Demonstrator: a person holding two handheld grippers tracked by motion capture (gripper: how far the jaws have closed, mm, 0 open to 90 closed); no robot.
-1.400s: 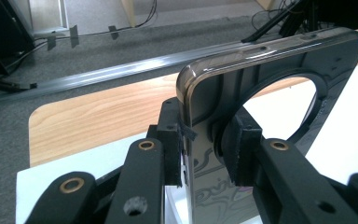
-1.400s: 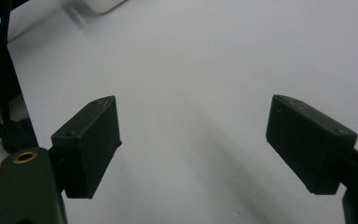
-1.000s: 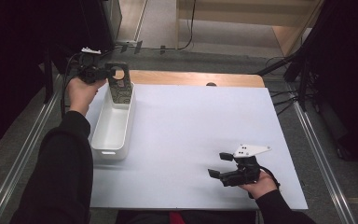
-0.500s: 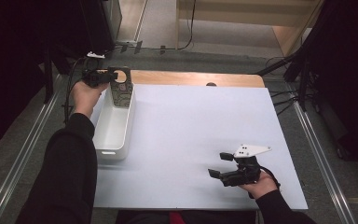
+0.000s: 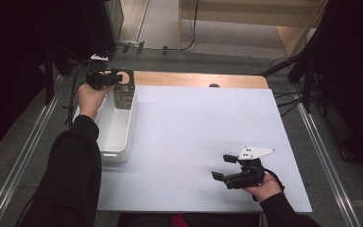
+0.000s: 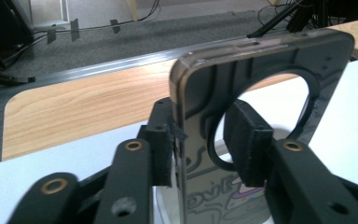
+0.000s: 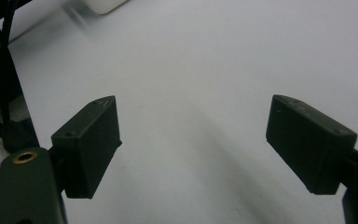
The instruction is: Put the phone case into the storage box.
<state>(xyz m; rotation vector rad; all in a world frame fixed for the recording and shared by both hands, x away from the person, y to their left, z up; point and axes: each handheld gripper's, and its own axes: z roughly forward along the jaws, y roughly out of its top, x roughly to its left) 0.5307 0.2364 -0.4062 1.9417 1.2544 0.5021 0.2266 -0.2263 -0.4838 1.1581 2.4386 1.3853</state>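
High view: you're holding 1 phone case (image 5: 124,92) w/ the left gripper (image 5: 109,79) over the far end of 1 white bin (image 5: 113,124), table's far-left corner. Right gripper (image 5: 226,167) is sitting near the front-right edge.

Left gripper view: jaws have just been opening, case between, pads (image 6: 165,148) looking barely off it.

Right gripper view: jaws gaping, nothing between.

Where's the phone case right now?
In the high view the phone case stands upright at the far end of the white bin, at the table's far left, between the jaws of the left gripper, which have just been opening.
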